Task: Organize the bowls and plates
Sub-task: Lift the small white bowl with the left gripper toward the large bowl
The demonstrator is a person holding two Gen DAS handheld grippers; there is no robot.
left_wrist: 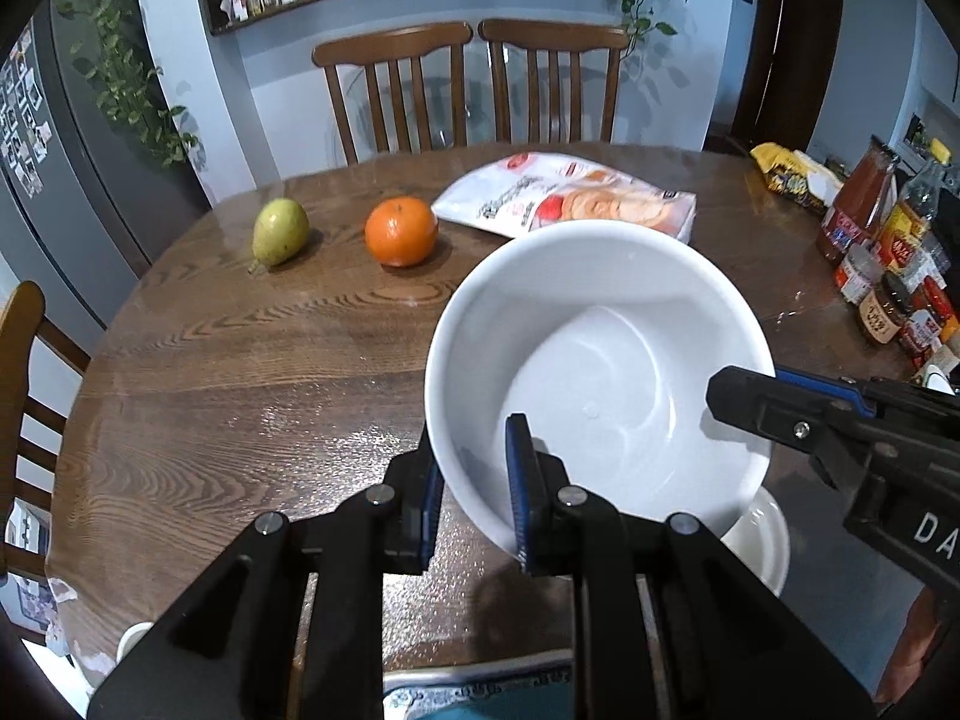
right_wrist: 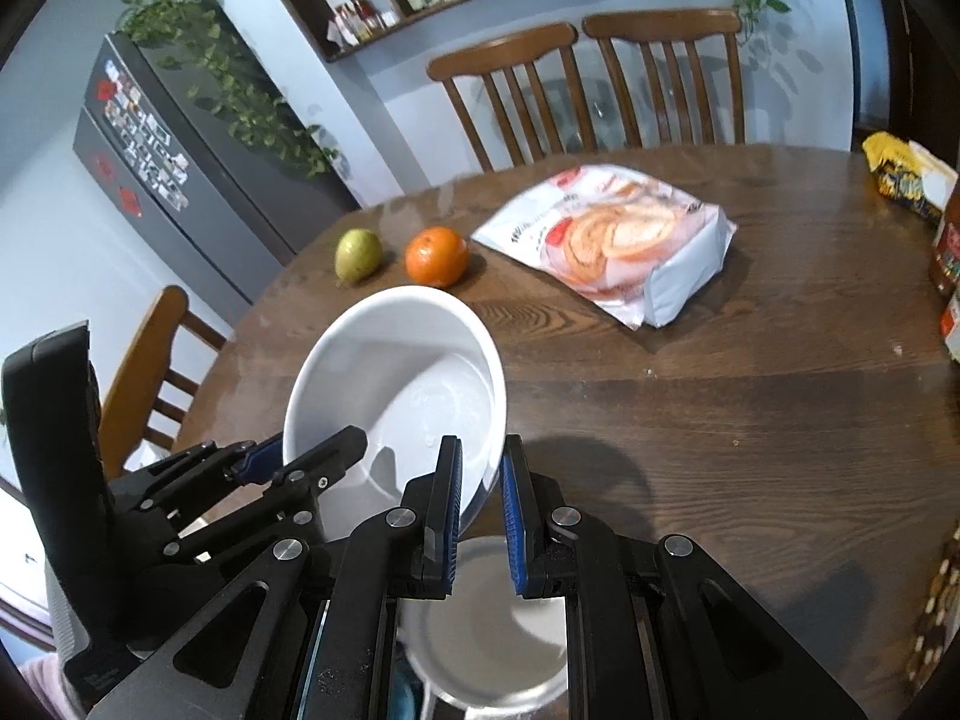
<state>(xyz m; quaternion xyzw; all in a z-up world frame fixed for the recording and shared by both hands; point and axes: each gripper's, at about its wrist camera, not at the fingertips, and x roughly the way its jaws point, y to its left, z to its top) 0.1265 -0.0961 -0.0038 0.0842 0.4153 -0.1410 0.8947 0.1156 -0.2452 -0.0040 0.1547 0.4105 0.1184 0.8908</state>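
A white bowl (left_wrist: 594,360) is held tilted above the round wooden worktop (left_wrist: 240,372), its rim clamped by both tools: the left tool (left_wrist: 474,480) on the near edge, the right tool (right_wrist: 480,498) on the opposite side. A second white dish (right_wrist: 486,630) sits below. Beyond lie an orange (left_wrist: 401,231), a pear (left_wrist: 279,231) and a packet of bread (left_wrist: 570,198).

Bowl (left_wrist: 588,324): white glazed ceramic, smooth, glossy. Table (left_wrist: 240,372): dark grained wood, shiny under a clear film. Bag (right_wrist: 618,240) at 12 o'clock from the bowl: glossy printed plastic. Chairs (left_wrist: 396,84): varnished wood. Left gripper (left_wrist: 474,480): matt black plastic, blue ribbed pads, metal pins.
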